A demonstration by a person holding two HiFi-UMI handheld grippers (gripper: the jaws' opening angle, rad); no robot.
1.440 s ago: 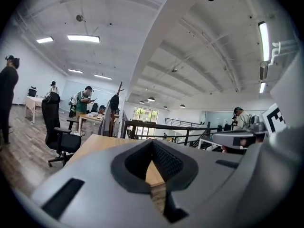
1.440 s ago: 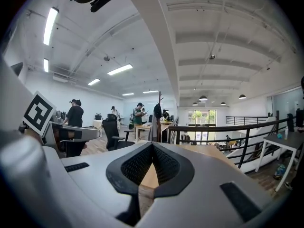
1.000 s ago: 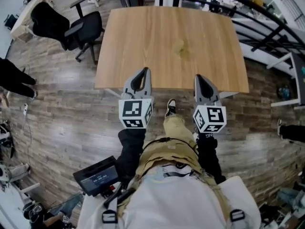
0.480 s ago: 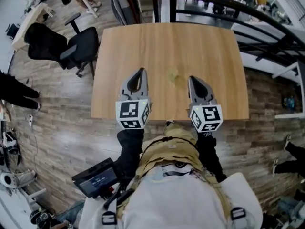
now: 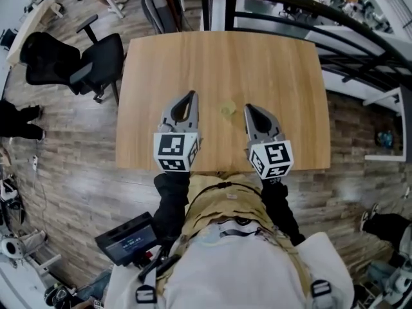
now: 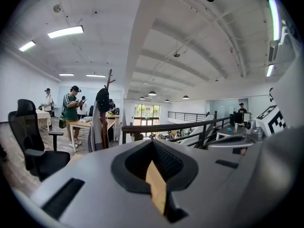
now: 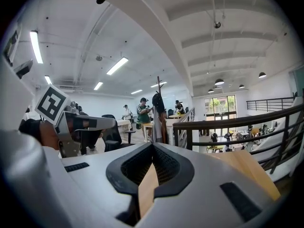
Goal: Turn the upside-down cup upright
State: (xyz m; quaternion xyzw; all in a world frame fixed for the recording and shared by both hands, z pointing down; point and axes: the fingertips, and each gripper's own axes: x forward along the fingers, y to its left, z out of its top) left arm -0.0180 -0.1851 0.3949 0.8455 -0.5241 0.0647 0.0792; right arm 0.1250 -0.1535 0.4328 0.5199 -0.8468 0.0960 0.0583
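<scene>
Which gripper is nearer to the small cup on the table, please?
Right. The right gripper sits just right of the cup; the left gripper is farther off to its left.

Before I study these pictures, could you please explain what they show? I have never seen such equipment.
There is no robot: a person stands at a wooden table and holds a hand-held gripper, a tool with two jaws, in each hand. The top-down picture comes from a camera on the person's head; it shows the left hand-held gripper and the right hand-held gripper above the table's near edge. The cubes with black-and-white squares are parts of them. The other two pictures come from a camera on each tool, looking along its jaws into the room. Both pairs of jaws are together and hold nothing. One small pale cup stands on the table between the two tools; it is too small to tell which way up.
</scene>
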